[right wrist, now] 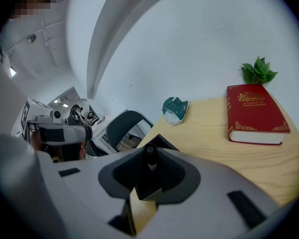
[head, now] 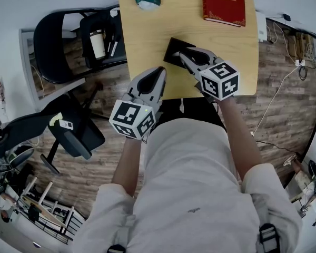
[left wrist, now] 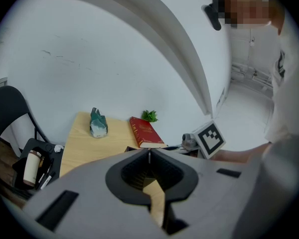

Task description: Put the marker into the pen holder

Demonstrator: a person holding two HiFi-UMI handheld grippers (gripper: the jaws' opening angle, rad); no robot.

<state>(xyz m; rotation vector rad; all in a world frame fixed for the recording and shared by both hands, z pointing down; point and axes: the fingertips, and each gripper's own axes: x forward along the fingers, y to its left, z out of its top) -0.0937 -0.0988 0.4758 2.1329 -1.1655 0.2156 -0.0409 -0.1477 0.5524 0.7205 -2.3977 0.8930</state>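
The right tool point(right wrist: 150, 157) is clenched on the marker point(right wrist: 150, 159), its pads pressed to either side of the barrel. The left tool point(left wrist: 149, 156) is closed tight with nothing in it, its jaws meeting in a thin seam, and it hangs off the near edge of the tabletop point(head: 147, 41), touching nothing.

In the right gripper view the marker runs toward 12 o'clock, with its dark round end uppermost and a pale band below it. Its lower part is lost among the jaws. The black pen holder point(head: 171, 50) sits directly under the right tool's tips, at the near edge of the tabletop. I cannot tell whether the marker touches it. A red book point(head: 224, 1) lies at 1 o'clock from the holder, cut off at the top edge.
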